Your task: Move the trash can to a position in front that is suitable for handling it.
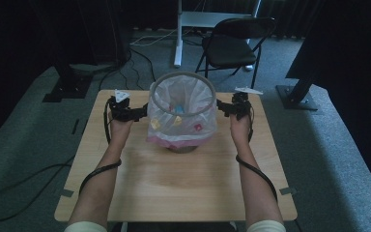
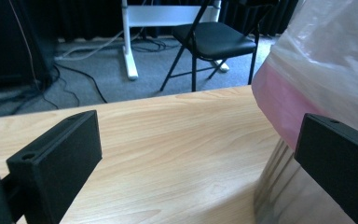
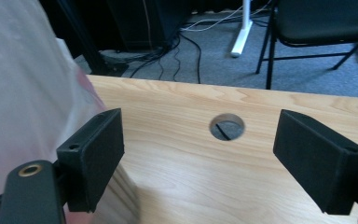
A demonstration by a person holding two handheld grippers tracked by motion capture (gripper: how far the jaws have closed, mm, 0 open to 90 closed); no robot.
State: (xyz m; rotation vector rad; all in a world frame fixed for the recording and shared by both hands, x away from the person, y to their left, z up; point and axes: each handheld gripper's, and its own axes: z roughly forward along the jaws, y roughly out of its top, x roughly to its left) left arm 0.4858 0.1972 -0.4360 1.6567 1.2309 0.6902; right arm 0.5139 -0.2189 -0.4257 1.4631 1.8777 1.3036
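Both tongs, the left gripper (image 1: 142, 112) and the right gripper (image 1: 221, 108), wait released beside the round bin's white-and-pink plastic liner bag (image 1: 183, 126) (probably to seize it)

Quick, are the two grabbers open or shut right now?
Left gripper: open, holding nothing.
Right gripper: open, holding nothing.

The bin (image 1: 182, 147) under the bag (image 1: 182, 116) is mostly hidden, its contents too small to identify.
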